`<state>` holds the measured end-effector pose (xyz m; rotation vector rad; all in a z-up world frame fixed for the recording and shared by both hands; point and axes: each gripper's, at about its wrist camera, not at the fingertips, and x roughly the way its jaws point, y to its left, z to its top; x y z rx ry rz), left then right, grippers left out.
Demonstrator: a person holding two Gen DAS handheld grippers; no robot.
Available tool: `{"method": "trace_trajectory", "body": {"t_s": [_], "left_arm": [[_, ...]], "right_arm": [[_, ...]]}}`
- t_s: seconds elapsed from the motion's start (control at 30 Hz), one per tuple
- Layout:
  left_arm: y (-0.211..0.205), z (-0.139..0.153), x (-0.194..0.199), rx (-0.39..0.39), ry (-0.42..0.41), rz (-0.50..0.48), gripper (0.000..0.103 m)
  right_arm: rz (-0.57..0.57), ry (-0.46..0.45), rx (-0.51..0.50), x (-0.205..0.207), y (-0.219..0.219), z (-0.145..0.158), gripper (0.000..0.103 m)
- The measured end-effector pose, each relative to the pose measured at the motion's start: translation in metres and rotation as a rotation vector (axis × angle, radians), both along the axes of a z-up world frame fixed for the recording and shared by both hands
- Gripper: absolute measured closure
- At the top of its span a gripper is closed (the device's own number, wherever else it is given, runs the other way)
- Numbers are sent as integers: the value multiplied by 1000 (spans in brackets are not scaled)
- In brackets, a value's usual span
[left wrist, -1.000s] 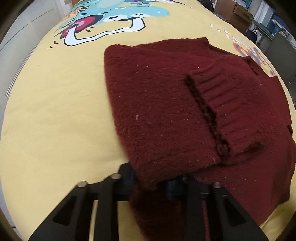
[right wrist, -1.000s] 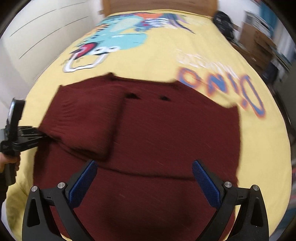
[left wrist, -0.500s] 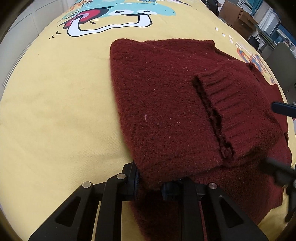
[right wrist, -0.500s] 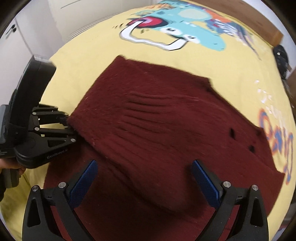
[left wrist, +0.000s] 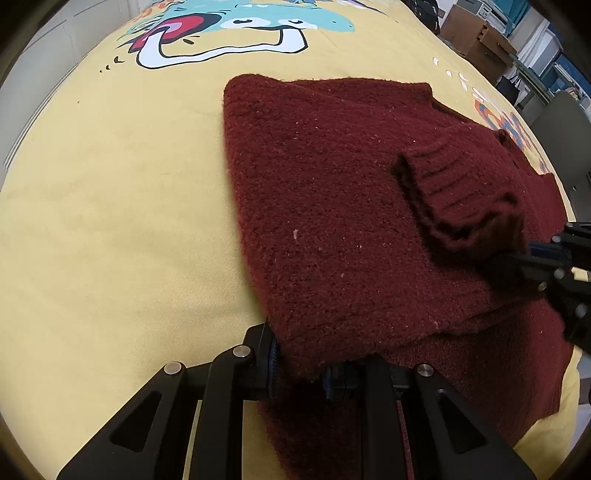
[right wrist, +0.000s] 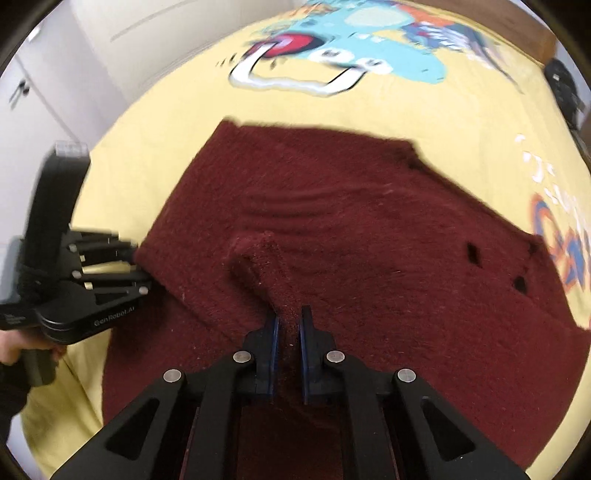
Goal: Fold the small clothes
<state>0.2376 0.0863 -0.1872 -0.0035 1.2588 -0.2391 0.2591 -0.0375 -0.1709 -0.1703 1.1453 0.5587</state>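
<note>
A dark red knitted sweater [left wrist: 332,206] lies on a yellow bed sheet [left wrist: 110,221], one side folded over its body. My left gripper [left wrist: 301,365] is shut on the near corner of the folded part. My right gripper [right wrist: 287,325] is shut on the ribbed cuff [right wrist: 266,258] of the folded-over sleeve and lifts it a little. In the left wrist view the right gripper [left wrist: 532,258] shows at the right edge, at the cuff [left wrist: 454,192]. In the right wrist view the left gripper [right wrist: 136,266] holds the sweater's left edge [right wrist: 166,258].
The sheet bears a large cartoon print [left wrist: 229,33] beyond the sweater and orange letters [right wrist: 561,236] at the right. Cardboard boxes and furniture [left wrist: 476,29] stand past the bed's far right. White cupboard doors [right wrist: 55,74] are at the left.
My right gripper came in from open above the sweater, closed on the sleeve cuff and raised it. My left gripper kept its hold on the corner.
</note>
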Motion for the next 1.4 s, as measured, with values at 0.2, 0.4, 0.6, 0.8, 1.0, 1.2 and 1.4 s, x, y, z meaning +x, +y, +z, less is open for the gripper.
{"method": "trace_trajectory", "body": {"t_s": [0.2,0.4,0.6,0.8,1.0,1.2,1.4], "left_arm": [[-3,1,1,7,0,1,87],[-3,4,-5,26,-11,8,87],[-12,5,-6,59,-21,5,87],[-17,9,-16,86,-36,14,87],[-23,13,-17,110,-46,-5,87],[-23,8,-14,117,-38,11,86],[-33,9,-14,192,-32,26,58]], "right_arm": [[-164,-75,104,-2,-70,42,94],[-338,-111,124,-11,-141,52,94],[-488,-92,118,-20,-193,30,94],[-563,-18,100,-28,-219,-8,94],[-616,18,106,-39,-238,-27,94],[-653,52,144,-42,-251,-36,80],[-695,18,40,-51,-267,-22,39]]}}
